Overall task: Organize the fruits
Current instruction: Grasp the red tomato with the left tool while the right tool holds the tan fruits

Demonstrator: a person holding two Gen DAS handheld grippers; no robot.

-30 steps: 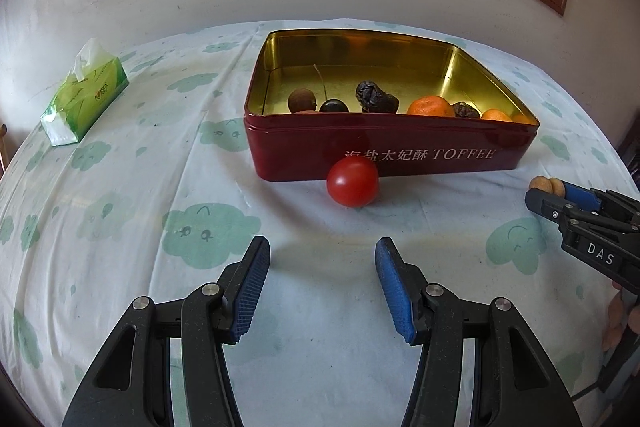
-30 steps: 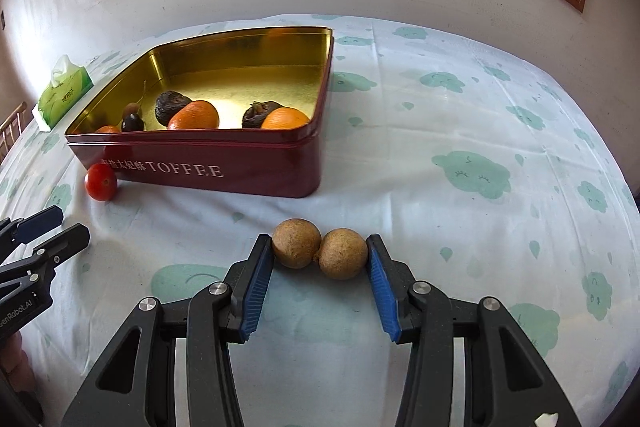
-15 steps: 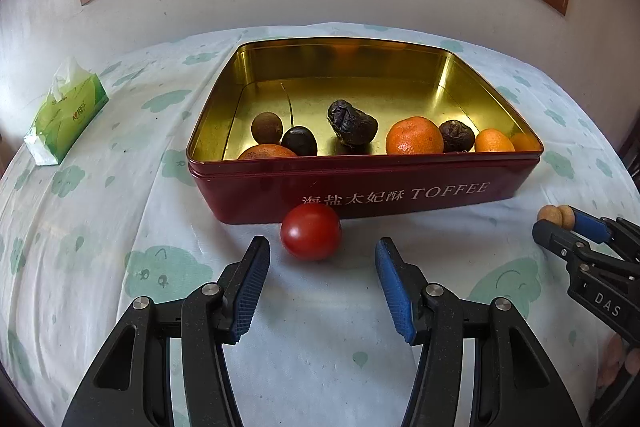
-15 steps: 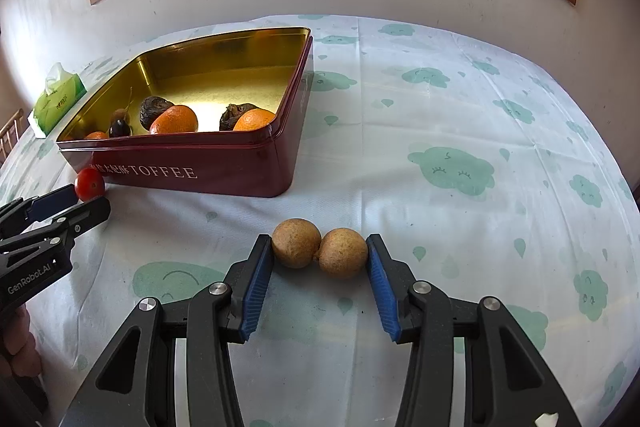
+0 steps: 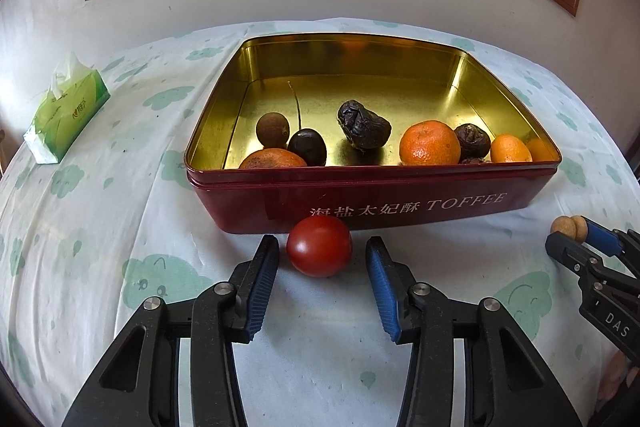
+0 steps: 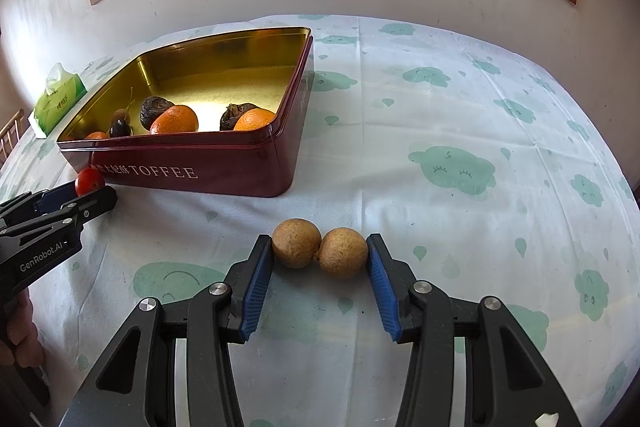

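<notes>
Left gripper [image 5: 322,263] jaws closing around tomato [image 5: 319,246], pads not yet touching; it sits against toffee tin [image 5: 360,203]. Right gripper [image 6: 320,254] clamps two longans [image 6: 320,248]. Tomato probably soft, smooth: grip mid-sides gently.

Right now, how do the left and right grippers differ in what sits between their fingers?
The left gripper is closing around one red tomato, with gaps either side; the right gripper is shut on two tan round fruits, pads touching. The tomato sits beside the red toffee tin; the tan pair lies farther from it. Both point down at the tablecloth.
</notes>
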